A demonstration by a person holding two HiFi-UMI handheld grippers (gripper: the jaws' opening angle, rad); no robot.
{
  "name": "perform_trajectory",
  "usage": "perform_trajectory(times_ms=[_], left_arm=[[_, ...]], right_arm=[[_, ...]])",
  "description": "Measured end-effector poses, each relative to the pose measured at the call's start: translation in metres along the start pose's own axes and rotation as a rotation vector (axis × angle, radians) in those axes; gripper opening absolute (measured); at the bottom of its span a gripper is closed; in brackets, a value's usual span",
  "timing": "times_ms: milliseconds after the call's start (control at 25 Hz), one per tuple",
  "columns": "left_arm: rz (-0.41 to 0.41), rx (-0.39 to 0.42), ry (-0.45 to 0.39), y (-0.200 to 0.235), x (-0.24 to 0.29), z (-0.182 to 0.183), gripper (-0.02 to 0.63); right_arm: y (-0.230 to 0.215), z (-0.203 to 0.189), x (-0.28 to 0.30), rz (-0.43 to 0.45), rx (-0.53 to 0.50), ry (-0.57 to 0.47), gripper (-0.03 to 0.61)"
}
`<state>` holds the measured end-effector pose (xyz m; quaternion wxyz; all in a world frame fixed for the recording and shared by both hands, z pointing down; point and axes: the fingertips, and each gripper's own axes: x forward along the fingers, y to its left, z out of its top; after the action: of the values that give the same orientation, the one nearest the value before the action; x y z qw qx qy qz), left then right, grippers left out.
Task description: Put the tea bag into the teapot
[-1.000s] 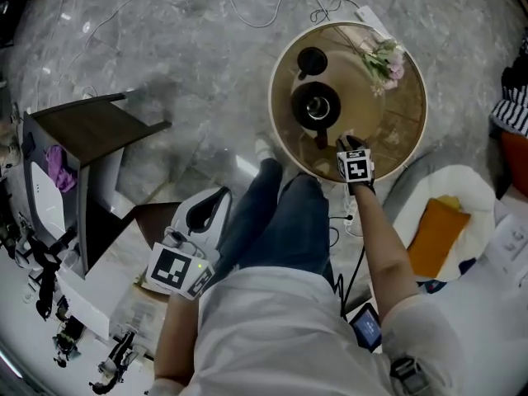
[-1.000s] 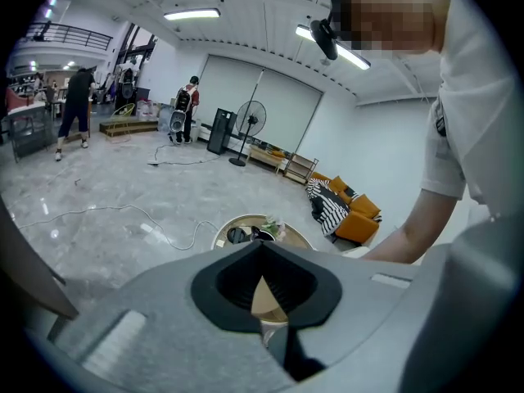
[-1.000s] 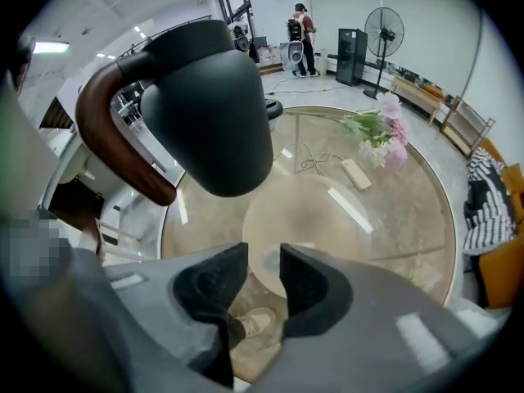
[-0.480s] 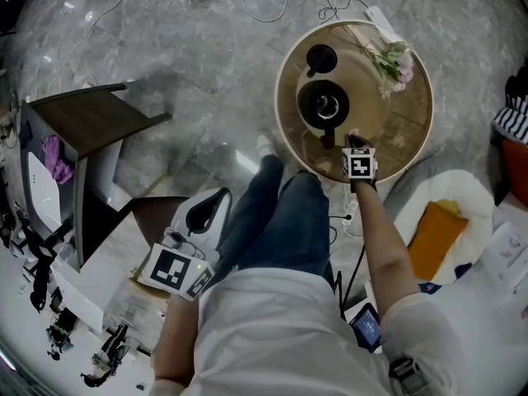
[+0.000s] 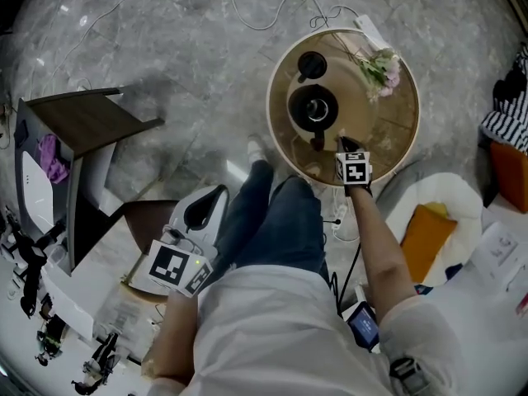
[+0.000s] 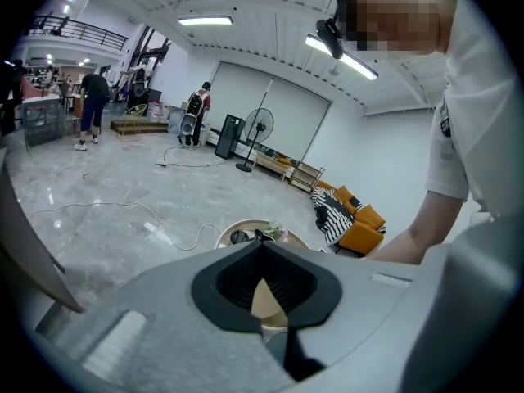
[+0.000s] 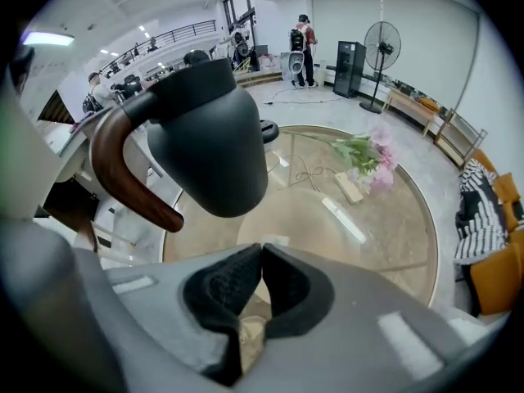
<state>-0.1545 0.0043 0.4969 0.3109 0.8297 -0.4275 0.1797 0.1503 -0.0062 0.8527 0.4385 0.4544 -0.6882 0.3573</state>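
Right gripper (image 5: 341, 142) jaws have just closed on what looks like the tan tea bag (image 7: 248, 327), above the tabletop (image 5: 396, 126). The black teapot (image 5: 313, 108) is at its 11 o'clock. Left gripper (image 5: 200, 214) jaws together, empty.

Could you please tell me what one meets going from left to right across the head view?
dark side table → left gripper → teapot → flowers → orange cushion
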Motion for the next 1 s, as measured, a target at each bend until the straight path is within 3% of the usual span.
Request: perform_trajectory(times_ms=[600, 1000], left_arm=[[-0.029, 0.001, -0.088, -0.022, -0.014, 0.011, 0.008], [-0.039, -0.016, -0.135, -0.026, -0.029, 0.014, 0.008]], right_arm=[[0.019, 0.090, -0.103, 0.022, -0.069, -0.151, 0.004], [0.059, 0.156, -0.155, 0.088, -0.151, -0.245, 0.004]])
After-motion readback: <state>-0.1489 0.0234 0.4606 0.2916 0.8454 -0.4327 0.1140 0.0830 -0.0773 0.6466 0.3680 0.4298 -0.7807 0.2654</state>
